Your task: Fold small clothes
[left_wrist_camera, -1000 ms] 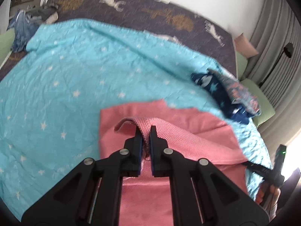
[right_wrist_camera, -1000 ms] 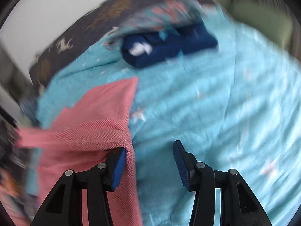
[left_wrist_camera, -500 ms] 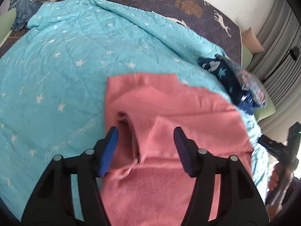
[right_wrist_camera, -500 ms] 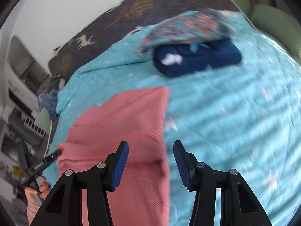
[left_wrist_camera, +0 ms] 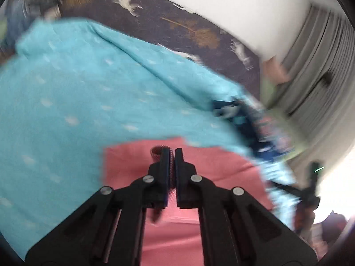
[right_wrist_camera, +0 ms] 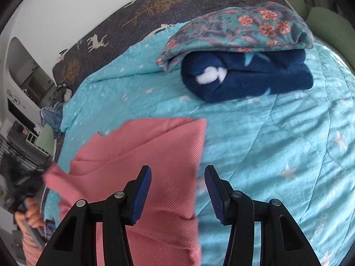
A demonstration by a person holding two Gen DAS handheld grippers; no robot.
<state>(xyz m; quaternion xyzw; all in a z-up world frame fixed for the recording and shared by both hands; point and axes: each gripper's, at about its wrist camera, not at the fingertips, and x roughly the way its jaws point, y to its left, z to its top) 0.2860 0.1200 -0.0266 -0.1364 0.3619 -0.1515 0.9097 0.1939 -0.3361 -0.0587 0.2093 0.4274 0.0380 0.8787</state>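
Observation:
A pink woven garment [left_wrist_camera: 133,166] lies on a turquoise star-print quilt [left_wrist_camera: 77,88]. My left gripper [left_wrist_camera: 172,155] is shut on a pinched fold of the pink garment, which pokes out between and past the fingertips. In the right wrist view the pink garment [right_wrist_camera: 155,155] lies partly folded, its left corner lifted toward the left gripper at the frame's left edge. My right gripper [right_wrist_camera: 177,179] is open and empty, hovering over the garment's right edge.
A folded navy fleece [right_wrist_camera: 244,82] under a floral teal garment [right_wrist_camera: 239,28] sits on the quilt beyond the pink garment. A dark deer-print bedspread [right_wrist_camera: 155,6] lies behind. Green cushions [right_wrist_camera: 321,15] and grey curtains [left_wrist_camera: 310,77] are at the right.
My left gripper, open half a second ago, has shut on a fold of the pink garment and is moving; the view is blurred. My right gripper has stayed open.

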